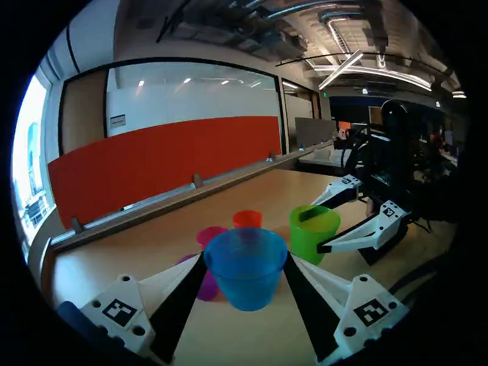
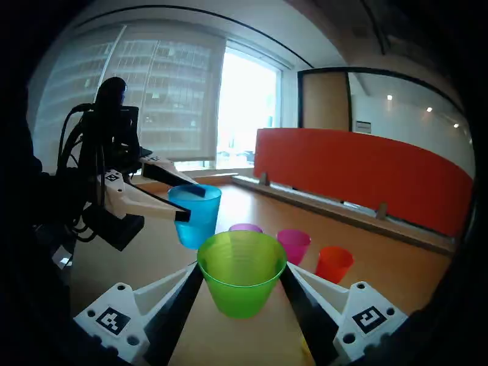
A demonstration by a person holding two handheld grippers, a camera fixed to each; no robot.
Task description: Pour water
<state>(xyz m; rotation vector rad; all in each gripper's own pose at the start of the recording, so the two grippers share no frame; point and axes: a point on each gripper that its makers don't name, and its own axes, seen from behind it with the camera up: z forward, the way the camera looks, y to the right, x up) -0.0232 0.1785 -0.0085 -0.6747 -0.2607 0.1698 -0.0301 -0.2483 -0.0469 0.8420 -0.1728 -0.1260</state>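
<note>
Pale wooden desk (image 1: 122, 256) runs beneath both grippers, backed by a long orange partition (image 1: 165, 158).

In the left gripper view, the left gripper (image 1: 245, 263) has its two fingers pressed against the sides of an upright blue cup (image 1: 246, 274), which sits right at their tips. Just beyond that cup stand an orange cup (image 1: 247, 218) and a pink cup (image 1: 210, 235). A purple cup (image 1: 207, 287) peeks out from behind the gripper's left-hand finger. Ahead and to the right, the right gripper (image 1: 320, 229) clamps a green cup (image 1: 312, 235) from the side. This view also takes in the office ceiling with strip lights (image 1: 341, 67).

The right gripper view looks the other way, onto a bright window (image 2: 250, 110). There the green cup is pinched between the near fingers, with the blue cup held farther off to the left. The purple, pink and orange cups stand in a row just past the fingertips, drifting rightward.

Whether either held cup contains water cannot be told.
</note>
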